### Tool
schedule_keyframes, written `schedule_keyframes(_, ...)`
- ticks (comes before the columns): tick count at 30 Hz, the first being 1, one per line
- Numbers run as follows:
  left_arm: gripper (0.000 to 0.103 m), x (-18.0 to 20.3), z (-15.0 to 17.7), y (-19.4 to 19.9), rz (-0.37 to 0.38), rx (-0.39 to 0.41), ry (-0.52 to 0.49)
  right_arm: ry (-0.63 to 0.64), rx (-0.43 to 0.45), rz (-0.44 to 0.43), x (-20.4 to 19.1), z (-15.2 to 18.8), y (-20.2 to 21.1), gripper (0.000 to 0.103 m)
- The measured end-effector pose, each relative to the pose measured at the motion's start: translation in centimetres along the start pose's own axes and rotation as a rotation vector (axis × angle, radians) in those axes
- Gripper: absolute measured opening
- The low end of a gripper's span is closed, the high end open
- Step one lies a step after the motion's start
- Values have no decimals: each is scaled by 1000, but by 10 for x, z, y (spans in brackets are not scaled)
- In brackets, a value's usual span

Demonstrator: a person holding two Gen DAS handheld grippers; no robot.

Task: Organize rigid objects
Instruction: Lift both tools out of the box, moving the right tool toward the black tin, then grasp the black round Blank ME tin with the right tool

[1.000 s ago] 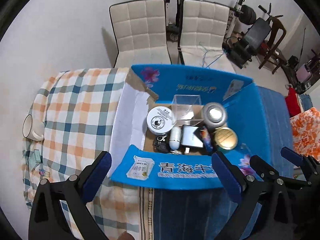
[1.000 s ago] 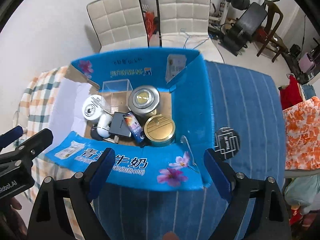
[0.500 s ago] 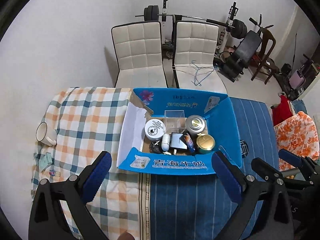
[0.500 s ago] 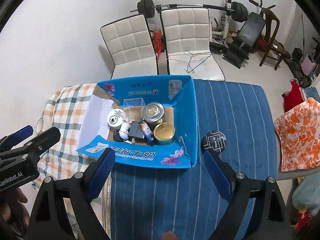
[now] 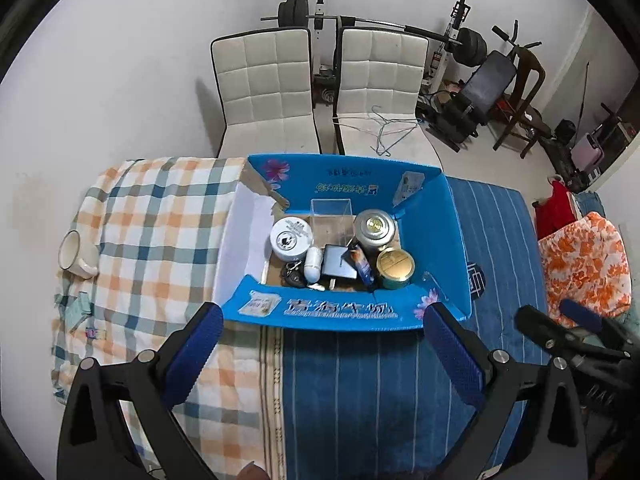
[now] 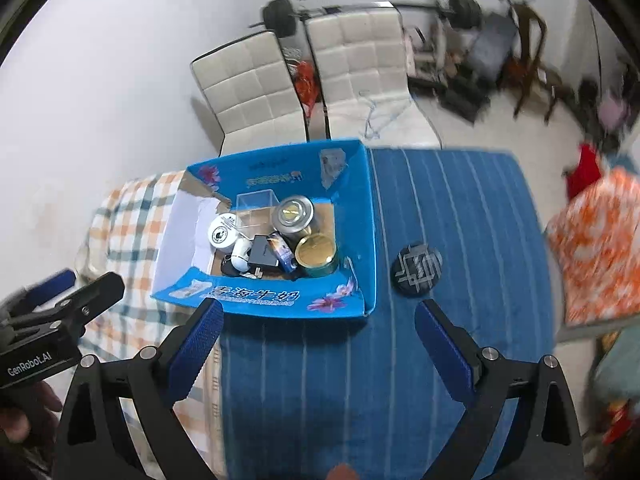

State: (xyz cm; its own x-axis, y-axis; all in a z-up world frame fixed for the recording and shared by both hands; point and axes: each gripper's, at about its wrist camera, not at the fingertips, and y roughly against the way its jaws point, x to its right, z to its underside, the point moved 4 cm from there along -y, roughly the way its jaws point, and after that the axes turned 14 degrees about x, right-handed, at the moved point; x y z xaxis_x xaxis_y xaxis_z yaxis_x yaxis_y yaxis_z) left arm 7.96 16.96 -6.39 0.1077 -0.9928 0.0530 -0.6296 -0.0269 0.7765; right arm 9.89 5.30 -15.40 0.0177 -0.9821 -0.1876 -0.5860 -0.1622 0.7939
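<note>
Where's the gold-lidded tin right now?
The gold-lidded tin sits in the blue box's near right corner in the left wrist view, just in front of the silver tin and right of the small blue packet.

An open box (image 5: 434, 236) sits at the middle of the table (image 5: 360, 376), with two chairs (image 5: 266, 88) behind it. In the box a round tub (image 5: 291, 238) lies at the left, two tins (image 5: 394, 267) at the right, and a clear case (image 5: 332, 216) at the back. A mug (image 5: 76, 255) lies on the table's left edge. A disc (image 6: 418, 267) rests just right of the box.
</note>
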Motion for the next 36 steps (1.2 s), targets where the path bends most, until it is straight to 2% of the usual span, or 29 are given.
schedule_keyframes(2, 103, 7, 1, -19, 8, -6, 6, -93, -4, 75, 38, 4, -16, 99)
schedule_keyframes(5, 103, 21, 5, -51, 30, -25, 8, -184, -60, 180, 89, 14, -48, 99)
schedule_keyframes(10, 103, 52, 21, -125, 51, -114, -22, -274, -118, 249, 140, 28, -113, 99)
schedule_keyframes(13, 103, 65, 29, -157, 52, -160, -47, -265, -185, 281, 153, 32, -159, 98)
schedule_keyframes(15, 103, 69, 32, -169, 51, -172, -53, -313, -211, 246, 156, 33, -182, 99)
schedule_keyframes(18, 103, 68, 33, -182, 28, -186, -57, -316, -241, 255, 155, 32, -214, 98)
schedule_keyframes(19, 103, 67, 34, -184, 22, -188, -58, -353, -229, 216, 153, 31, -224, 98)
schedule_keyframes(23, 103, 66, 34, -192, 22, -215, -52, -463, -243, 183, 158, 32, -237, 99)
schedule_keyframes(26, 103, 68, 33, -195, 23, -224, -61, -458, -233, 256, 170, 32, -236, 96)
schedule_keyframes(28, 103, 70, 32, -195, 30, -221, -65, -467, -271, 219, 171, 36, -248, 96)
schedule_keyframes(31, 103, 74, 31, -198, 28, -219, -81, -400, -331, 251, 165, 47, -267, 86)
schedule_keyframes(32, 103, 74, 32, -199, 23, -218, -90, -372, -295, 274, 166, 41, -267, 81)
schedule_keyframes(36, 103, 77, 38, -202, 15, -225, -113, -322, -291, 286, 160, 48, -264, 80)
